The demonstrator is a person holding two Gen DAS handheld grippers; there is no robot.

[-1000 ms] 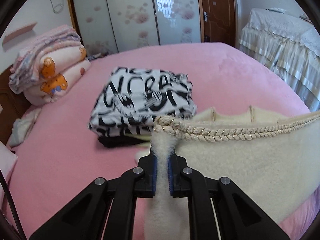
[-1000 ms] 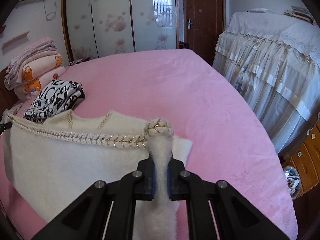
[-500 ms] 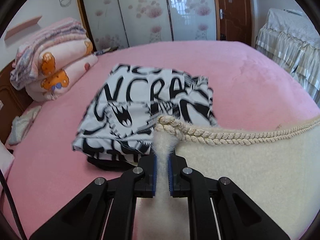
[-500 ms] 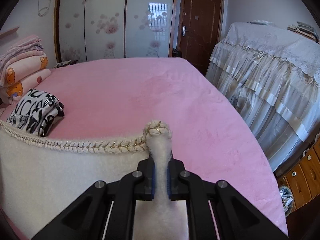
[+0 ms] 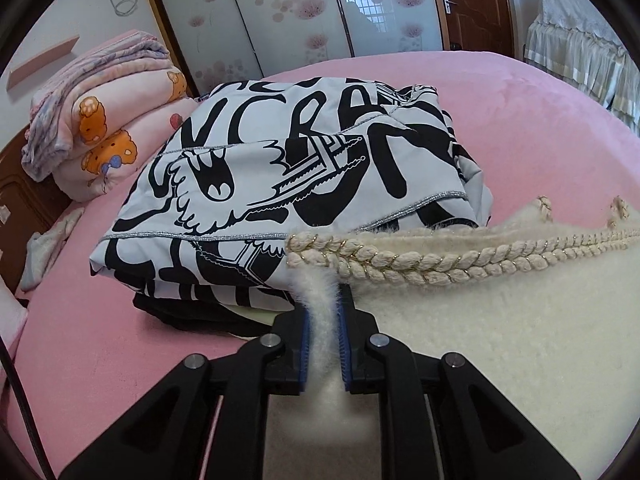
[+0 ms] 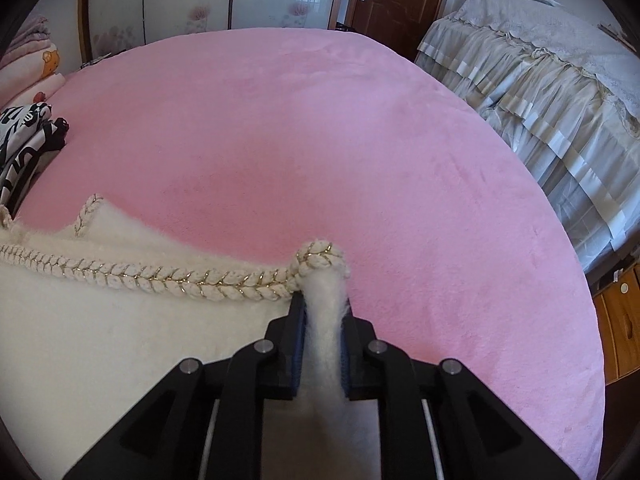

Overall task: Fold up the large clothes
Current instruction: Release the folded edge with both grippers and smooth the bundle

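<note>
In the left wrist view, folded bear-print quilts (image 5: 116, 120) sat upper left, a black-and-white printed garment (image 5: 288, 184) at centre. The left gripper (image 5: 323, 320) clamped the cream fuzzy garment (image 5: 500, 328) at its braided trim (image 5: 440, 258); the right gripper (image 6: 323, 320) pinched the other end, lower centre, over the pink bed (image 6: 320, 140).

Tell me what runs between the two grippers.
The cream garment's braided trim, stretched between left gripper and right gripper; both wrist views show it.

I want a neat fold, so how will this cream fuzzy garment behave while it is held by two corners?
Probably floppy: the garment bunches into a narrow tuft where the left gripper pinches it. The braided trim runs nearly straight toward the right gripper, so that edge likely holds a line. Its thick pile suggests some weight, and little slip.
</note>
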